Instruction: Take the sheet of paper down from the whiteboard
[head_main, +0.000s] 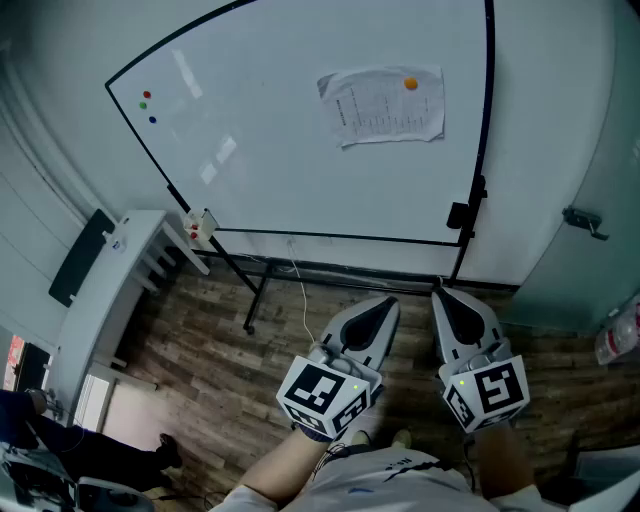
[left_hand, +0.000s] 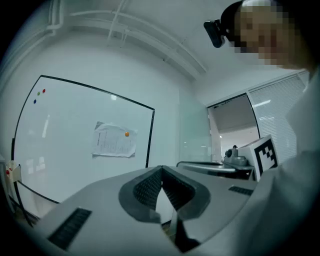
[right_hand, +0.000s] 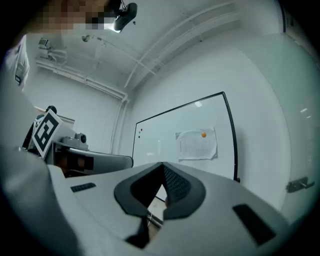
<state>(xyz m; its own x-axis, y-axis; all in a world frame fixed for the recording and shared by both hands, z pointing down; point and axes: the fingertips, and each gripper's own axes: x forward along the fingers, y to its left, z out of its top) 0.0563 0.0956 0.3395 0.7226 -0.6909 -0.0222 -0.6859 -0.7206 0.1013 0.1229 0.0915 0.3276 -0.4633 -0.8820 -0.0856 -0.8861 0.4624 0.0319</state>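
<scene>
A printed sheet of paper hangs on the whiteboard, pinned near its top by an orange magnet. The paper's upper left corner curls. It also shows far off in the left gripper view as the paper and in the right gripper view as the paper. My left gripper and right gripper are held low, side by side, well short of the board and pointing level toward it. Both are shut, with nothing between the jaws of the left gripper or the right gripper.
Three small magnets sit at the board's upper left. An eraser holder hangs at its lower left corner, above the black stand legs. A white desk stands left, a door handle right. A person's legs show bottom left.
</scene>
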